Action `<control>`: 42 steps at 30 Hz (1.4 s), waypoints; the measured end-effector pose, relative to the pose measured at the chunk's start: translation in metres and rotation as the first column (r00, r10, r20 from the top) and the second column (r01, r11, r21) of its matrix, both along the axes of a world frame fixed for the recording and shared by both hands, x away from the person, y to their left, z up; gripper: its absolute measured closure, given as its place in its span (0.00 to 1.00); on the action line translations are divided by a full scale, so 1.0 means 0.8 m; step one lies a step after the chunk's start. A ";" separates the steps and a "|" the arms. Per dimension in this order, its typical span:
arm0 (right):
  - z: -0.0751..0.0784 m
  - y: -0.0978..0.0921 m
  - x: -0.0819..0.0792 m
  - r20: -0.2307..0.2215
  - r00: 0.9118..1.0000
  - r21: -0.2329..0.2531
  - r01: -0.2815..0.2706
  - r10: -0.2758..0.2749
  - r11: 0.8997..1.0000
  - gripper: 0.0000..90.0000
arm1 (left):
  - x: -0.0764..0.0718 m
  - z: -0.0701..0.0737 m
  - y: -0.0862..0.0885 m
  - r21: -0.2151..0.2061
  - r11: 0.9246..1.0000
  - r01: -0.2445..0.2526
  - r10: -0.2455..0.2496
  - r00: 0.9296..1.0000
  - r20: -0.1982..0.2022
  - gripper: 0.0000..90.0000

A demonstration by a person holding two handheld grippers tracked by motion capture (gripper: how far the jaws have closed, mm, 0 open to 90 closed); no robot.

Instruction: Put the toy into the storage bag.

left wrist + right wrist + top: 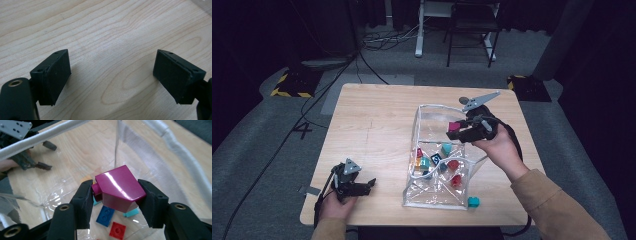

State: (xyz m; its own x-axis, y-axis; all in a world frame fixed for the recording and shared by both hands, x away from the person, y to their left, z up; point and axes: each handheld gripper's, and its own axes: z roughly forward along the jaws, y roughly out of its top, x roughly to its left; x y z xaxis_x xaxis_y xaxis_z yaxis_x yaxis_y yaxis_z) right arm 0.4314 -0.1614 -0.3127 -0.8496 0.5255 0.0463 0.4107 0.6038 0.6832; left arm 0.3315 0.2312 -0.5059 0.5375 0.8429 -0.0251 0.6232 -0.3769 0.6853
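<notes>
While held, magenta block (pixel 120 188) sits between jaws.

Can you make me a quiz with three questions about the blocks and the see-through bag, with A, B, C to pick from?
1. Where does the teal block outside the clear bag lie?
A. on the table by the bag's near corner
B. on the floor
C. in the left gripper

2. What colour is the block that the right gripper holds?
A. yellow
B. magenta
C. green

3. How is the left gripper?
A. shut on a block
B. inside the bag
C. open, with nothing in it

Answers:
1 A, the high view shows it on the wooden table beside the bag's near corner.
2 B, the right gripper view shows a shiny magenta block between the jaws.
3 C, the left gripper view shows its jaws wide apart over bare wood.
</notes>
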 end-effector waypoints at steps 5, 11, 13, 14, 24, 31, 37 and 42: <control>-0.003 0.005 -0.001 -0.042 0.999 0.030 -0.027 0.028 0.999 0.33 | 0.000 0.000 0.000 0.000 1.000 0.000 0.000 1.000 0.000 0.16; 0.016 -0.014 -0.021 0.025 0.999 0.092 -0.027 0.025 0.995 0.33 | 0.000 0.000 0.000 0.000 1.000 0.000 0.000 1.000 0.001 0.16; 0.019 -0.018 -0.024 0.032 0.999 0.103 -0.027 0.024 0.994 0.33 | 0.000 0.000 0.000 0.000 1.000 0.000 0.000 1.000 0.000 0.16; 0.023 -0.024 -0.029 0.044 0.999 0.112 -0.028 0.023 0.993 0.33 | 0.000 0.000 0.000 0.000 1.000 0.000 0.000 1.000 0.000 0.16; 0.038 -0.071 -0.075 0.116 0.993 0.156 -0.038 0.020 0.987 0.34 | 0.000 0.000 0.000 0.000 1.000 0.000 0.000 1.000 0.000 0.16; 0.038 -0.098 -0.100 0.141 0.990 0.165 -0.030 0.007 0.986 0.34 | 0.000 0.000 0.000 0.000 1.000 0.000 0.000 1.000 0.000 0.16; 0.031 -0.119 -0.118 0.141 0.990 0.174 -0.015 -0.009 0.985 0.34 | 0.000 0.000 0.000 0.000 1.000 0.000 0.000 1.000 0.001 0.16; 0.024 -0.131 -0.126 0.137 0.990 0.173 -0.003 -0.021 0.985 0.34 | 0.000 0.000 0.000 -0.001 1.000 0.000 0.000 1.000 0.001 0.16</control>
State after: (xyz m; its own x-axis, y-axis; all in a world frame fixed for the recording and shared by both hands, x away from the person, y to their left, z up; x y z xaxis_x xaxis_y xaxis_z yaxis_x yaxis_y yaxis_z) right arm 0.3308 -0.2664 -0.2935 -0.8493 0.5275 0.0199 0.3103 0.4684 0.8272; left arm 0.3315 0.2311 -0.5060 0.5374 0.8429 -0.0253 0.6227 -0.3765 0.6859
